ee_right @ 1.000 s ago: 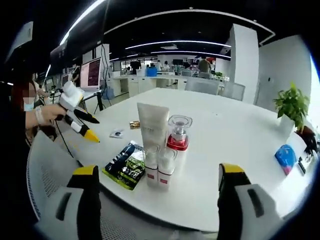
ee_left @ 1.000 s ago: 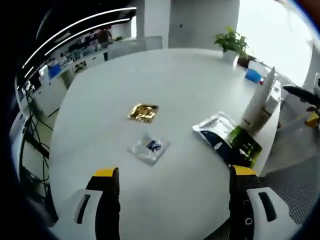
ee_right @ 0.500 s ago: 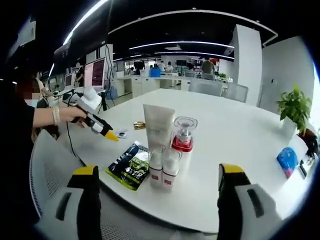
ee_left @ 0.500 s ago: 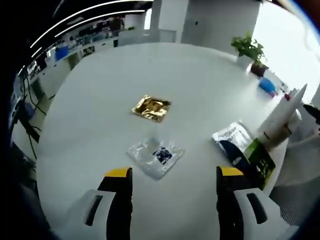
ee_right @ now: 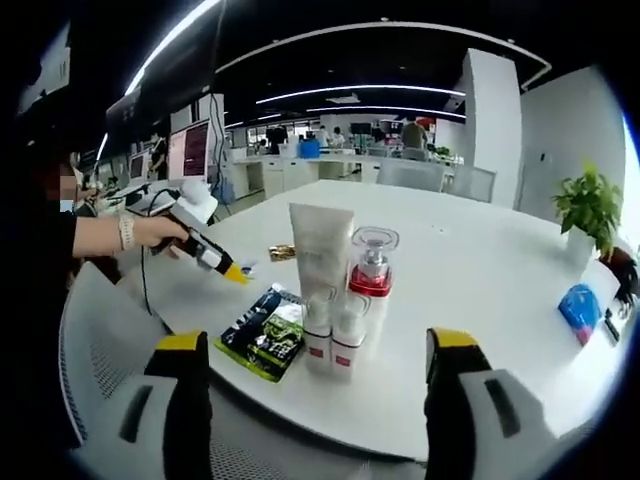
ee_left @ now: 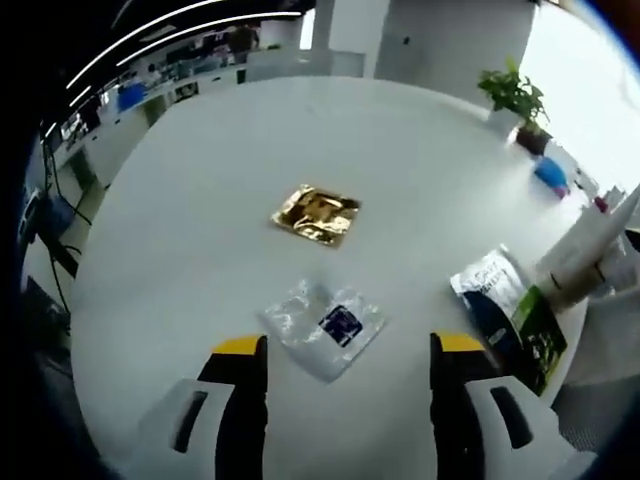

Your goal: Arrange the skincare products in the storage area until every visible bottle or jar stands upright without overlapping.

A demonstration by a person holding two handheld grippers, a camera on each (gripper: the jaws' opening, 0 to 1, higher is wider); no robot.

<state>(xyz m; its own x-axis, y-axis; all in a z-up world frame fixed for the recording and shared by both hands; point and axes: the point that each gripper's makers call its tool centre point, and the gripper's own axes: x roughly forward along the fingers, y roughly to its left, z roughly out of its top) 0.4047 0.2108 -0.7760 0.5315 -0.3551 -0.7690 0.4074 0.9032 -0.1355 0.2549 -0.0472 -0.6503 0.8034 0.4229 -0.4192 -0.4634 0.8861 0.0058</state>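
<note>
White and round, the big table (ee_left: 200, 200) stands in an open office with long ceiling lights and desks far behind.

From the left gripper view, the left gripper (ee_left: 345, 345) hangs over the table with its two yellow-tipped jaws wide apart and nothing between them. Just ahead of the jaws, in the gap between their tips, lies a clear sachet (ee_left: 322, 323) with a dark blue label, flat on the table. Farther ahead of it lies a gold foil sachet (ee_left: 317, 214), also flat and apart from the clear one. To the right of the right jaw lies a black and green pouch (ee_left: 512, 320), flat, and at its far end a white tube (ee_left: 592, 250) rises at a slant in this view. A potted plant (ee_left: 517, 96) and a blue pack (ee_left: 552, 175) are far ahead on the right.

From the right gripper view, the right gripper (ee_right: 316, 345) is also spread open and holds nothing. Ahead of it, between the jaws, the skincare group stands upright and close together: the white tube (ee_right: 320, 252), a clear pump bottle with red collar (ee_right: 372, 270), and two small white bottles (ee_right: 334, 333) in front, side by side. The black and green pouch (ee_right: 265, 335) lies flat just left of them. Farther left, a person's hand (ee_right: 160, 231) holds the left gripper (ee_right: 236, 272) low over the table.
</note>
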